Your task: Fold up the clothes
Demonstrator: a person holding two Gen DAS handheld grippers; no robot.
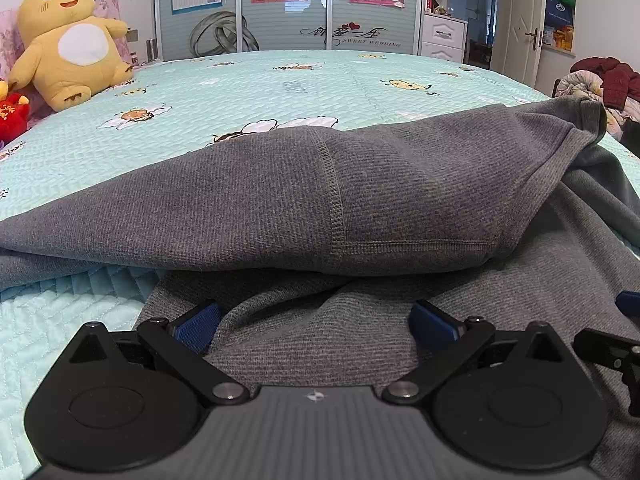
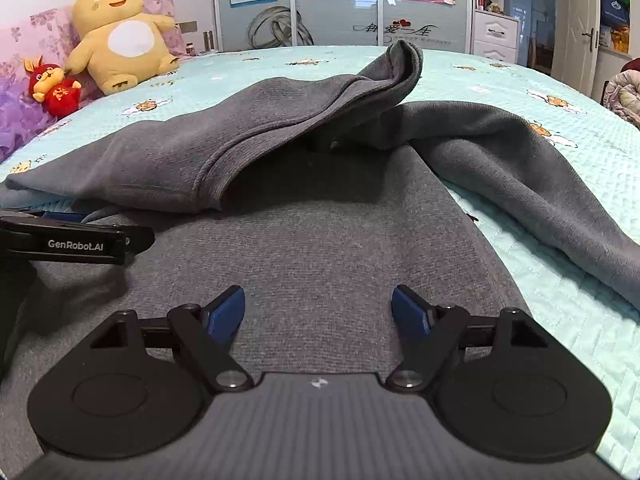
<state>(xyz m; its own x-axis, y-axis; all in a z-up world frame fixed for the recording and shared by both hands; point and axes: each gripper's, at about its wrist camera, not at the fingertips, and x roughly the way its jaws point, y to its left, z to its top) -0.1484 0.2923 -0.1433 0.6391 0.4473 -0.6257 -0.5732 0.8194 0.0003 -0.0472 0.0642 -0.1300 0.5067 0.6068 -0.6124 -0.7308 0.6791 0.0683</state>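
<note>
Right claw (image 2: 318, 312) gapes, nothing between the blue pads, low over the near panel of the grey garment (image 2: 320, 240). Left claw (image 1: 314, 324) also spread, a fabric ridge bunched between its pads, ungripped. Garment sprawls on the bed (image 2: 500, 80), one flap folded over at far left, sleeve trailing right. Risk, judged: pinching one layer drags the flap askew.

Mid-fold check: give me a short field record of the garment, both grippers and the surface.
garment: grey garment spread on the bed, left sleeve folded over the body, right sleeve trailing out to the right
left gripper: jaws open, fabric bunched between them, pads not pressing
right gripper: jaws open, over flat fabric, holding nothing
surface: turquoise quilt
bystanders: yellow plush toy near the pillows
</note>
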